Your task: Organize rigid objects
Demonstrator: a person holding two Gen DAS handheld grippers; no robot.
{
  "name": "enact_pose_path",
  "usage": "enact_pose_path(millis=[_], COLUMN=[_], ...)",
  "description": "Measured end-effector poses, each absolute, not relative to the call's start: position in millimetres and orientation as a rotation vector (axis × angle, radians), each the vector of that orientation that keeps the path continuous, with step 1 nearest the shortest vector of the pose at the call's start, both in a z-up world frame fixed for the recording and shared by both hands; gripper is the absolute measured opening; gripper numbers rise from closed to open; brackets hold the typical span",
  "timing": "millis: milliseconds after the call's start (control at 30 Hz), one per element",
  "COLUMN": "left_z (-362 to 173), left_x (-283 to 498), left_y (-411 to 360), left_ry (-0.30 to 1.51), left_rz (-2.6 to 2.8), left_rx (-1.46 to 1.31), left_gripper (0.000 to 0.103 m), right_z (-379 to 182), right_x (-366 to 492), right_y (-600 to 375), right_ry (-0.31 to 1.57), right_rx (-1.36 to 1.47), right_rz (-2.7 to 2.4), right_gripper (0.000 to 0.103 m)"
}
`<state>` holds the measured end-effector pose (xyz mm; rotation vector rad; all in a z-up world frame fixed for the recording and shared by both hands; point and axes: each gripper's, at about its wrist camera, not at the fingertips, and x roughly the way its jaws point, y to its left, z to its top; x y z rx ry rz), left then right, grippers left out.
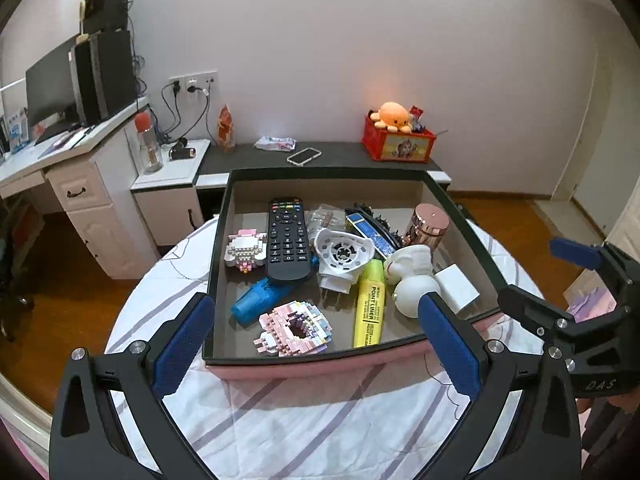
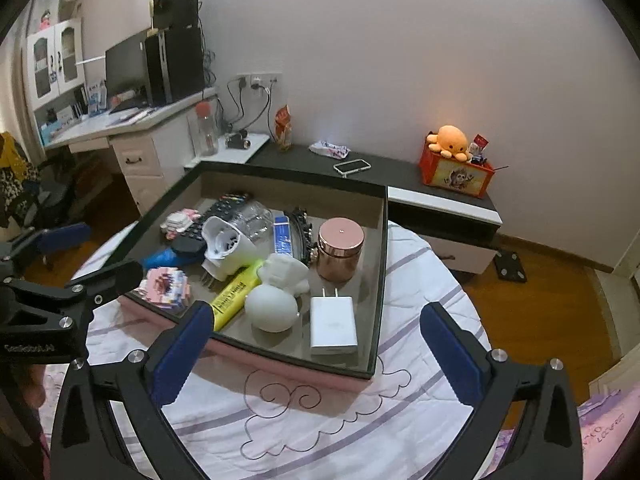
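Both grippers, left gripper (image 1: 320, 344) and right gripper (image 2: 316, 344), hang over the near edge of the box (image 1: 308, 364) on the bed, fingers spread wide, nothing held. Everything's inside already. I'd just back off slowly, clear of the charger (image 2: 333, 326) at the near right.

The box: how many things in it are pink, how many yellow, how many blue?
Pink: 3, two brick models and a shiny pink jar
Yellow: 1, the highlighter
Blue: 2, a blue tube and a blue glittery strip
Total: 6
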<state>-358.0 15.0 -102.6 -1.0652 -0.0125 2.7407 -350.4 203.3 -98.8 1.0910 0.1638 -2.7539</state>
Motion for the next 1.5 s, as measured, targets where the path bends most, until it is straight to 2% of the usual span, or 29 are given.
enact_pose_path(millis=[167, 633, 867, 1067, 1167, 1500], left_z=[-97, -69, -54, -32, -21, 2], left_x=[-344, -275, -231, -187, -172, -117], left_y=[18, 11, 7, 6, 6, 0], left_ry=[0.039, 0.023, 0.005, 0.094, 0.147, 0.133], left_rz=[2.742, 2.766, 2.818, 2.926, 2.96, 3.037], left_rx=[-1.032, -0.877, -0.788, -0.646, -0.579, -0.456], left_gripper=[0.103, 0.103, 0.103, 0.103, 0.103, 0.103], right_z=[-93, -61, -47, -35, -27, -2], right_x=[-336, -261, -220, -185, -171, -124], right_y=[201, 192, 186, 187, 184, 176], right_ry=[0.142, 0.062, 0.087, 0.04, 0.052, 0.093], right_rx=[1.05, 0.875, 0.794, 0.697, 0.662, 0.539], right_rz=[-2.769, -2.785, -2.827, -2.857, -2.867, -2.89], right_gripper=[0.103, 0.103, 0.103, 0.103, 0.103, 0.103])
